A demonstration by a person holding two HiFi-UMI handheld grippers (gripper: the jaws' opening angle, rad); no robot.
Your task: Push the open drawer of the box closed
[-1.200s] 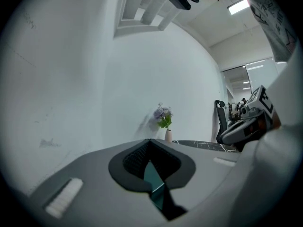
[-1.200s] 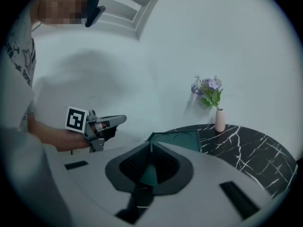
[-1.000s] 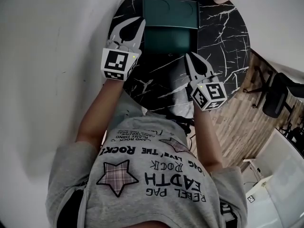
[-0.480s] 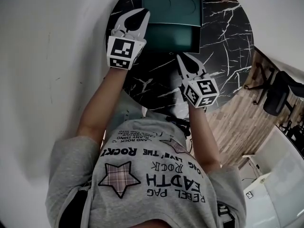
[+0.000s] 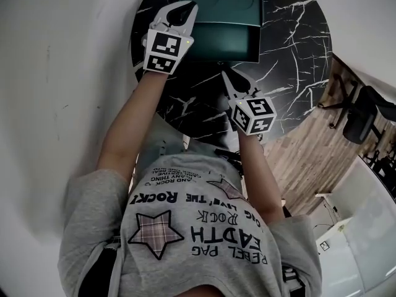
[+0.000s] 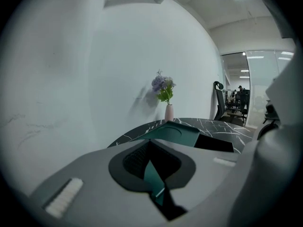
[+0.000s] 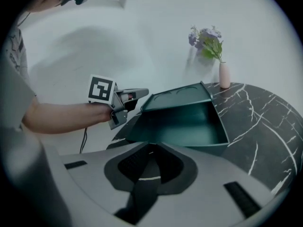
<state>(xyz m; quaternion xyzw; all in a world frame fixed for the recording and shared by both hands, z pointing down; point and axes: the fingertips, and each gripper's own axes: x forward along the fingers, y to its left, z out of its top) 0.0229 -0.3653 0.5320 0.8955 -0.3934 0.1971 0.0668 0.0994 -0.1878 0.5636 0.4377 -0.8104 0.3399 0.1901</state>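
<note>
A dark green box point(image 5: 219, 2) stands at the far side of the round black marble table point(image 5: 291, 54). Its drawer point(image 5: 226, 42) is pulled out toward me, open and empty inside point(image 7: 180, 126). My left gripper point(image 5: 184, 8) is shut, its tips against the box's left side near the front corner point(image 7: 142, 94). In the left gripper view a green strip shows in the gap behind the closed tips of the left gripper point(image 6: 158, 193). My right gripper point(image 5: 226, 78) is shut and points at the drawer's front wall, a short way before it. The right gripper point(image 7: 142, 183) is seen with the drawer just ahead.
A small vase with flowers point(image 7: 223, 74) stands behind the box at the table's far edge. A white wall runs along the left. An office chair point(image 5: 362, 119) stands on the wooden floor to the right. The person's body is close to the table's near edge.
Both grippers have moved forward toward the box. The left one went from open to shut at the box's left side. The right one shifted left and nearer to the drawer front.
</note>
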